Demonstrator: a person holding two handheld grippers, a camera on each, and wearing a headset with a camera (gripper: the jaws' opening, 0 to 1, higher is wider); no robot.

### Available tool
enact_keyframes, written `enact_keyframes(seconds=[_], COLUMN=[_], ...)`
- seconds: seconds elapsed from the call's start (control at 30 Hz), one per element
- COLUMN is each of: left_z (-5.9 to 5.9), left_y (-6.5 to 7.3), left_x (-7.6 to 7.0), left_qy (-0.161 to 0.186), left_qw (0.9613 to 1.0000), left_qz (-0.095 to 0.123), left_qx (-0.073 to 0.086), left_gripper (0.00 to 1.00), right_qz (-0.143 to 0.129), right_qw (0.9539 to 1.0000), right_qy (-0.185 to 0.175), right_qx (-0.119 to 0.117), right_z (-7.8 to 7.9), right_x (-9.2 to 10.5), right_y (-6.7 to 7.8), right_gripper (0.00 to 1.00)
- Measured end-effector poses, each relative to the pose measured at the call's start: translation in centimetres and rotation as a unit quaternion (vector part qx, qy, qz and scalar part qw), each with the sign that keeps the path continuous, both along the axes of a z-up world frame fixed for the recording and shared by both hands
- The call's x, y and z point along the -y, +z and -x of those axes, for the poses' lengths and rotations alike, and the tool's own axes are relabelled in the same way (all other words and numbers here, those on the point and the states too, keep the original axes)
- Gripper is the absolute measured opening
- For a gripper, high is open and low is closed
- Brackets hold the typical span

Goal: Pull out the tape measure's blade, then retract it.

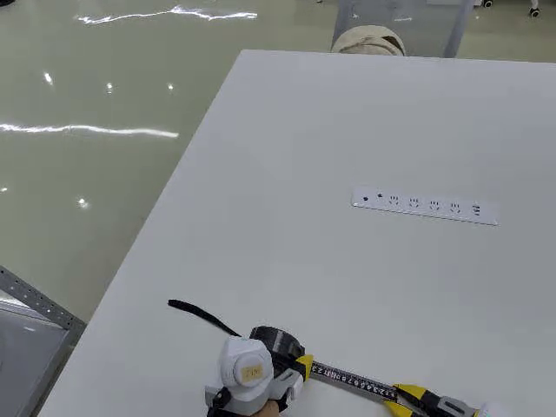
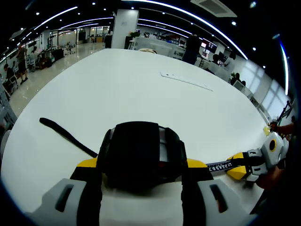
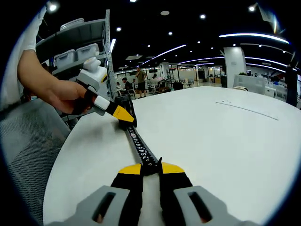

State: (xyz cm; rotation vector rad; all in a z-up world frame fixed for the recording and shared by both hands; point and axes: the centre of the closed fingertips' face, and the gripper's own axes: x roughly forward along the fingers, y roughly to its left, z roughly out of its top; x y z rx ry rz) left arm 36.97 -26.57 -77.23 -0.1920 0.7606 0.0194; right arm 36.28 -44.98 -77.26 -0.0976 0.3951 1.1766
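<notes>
Worktop (image 1: 347, 130): white, plain. Power strip (image 1: 424, 206) lies flat well beyond both sets of jaws; no readable marking on it.

Left gripper (image 2: 142, 164): jaws spread to case width and clamped on the black tape measure (image 1: 276, 340), one yellow tip on each side, with the case sitting on the worktop between them. A hand (image 3: 63, 96) wraps its handle, forearm coming in from above.

Right gripper (image 3: 150, 168): jaws nearly closed, pinching the blade (image 3: 139, 143) at its outer end. The blade is partly out and runs low and straight from the case to the right jaws. Printed numerals appear to read 3 through 9 just ahead of the right jaws; finer marks are too small to make out.

Black strap (image 1: 200, 314) trails off the case, away from the right jaws, flat on the worktop.
</notes>
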Motion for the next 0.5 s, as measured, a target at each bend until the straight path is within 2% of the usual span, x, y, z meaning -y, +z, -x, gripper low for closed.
enact_keyframes(seconds=[0.5], left_z=[-0.06], left_y=[-0.02], left_x=[-0.06], left_qy=[0.001], left_qw=[1.0], left_qz=[0.0], left_qx=[0.001], left_gripper=[0.67], right_qz=[-0.003], right_qw=[1.0], right_qy=[-0.002], right_qx=[-0.005], right_z=[-0.19], right_x=[-0.96], right_y=[0.03], right_gripper=[0.11])
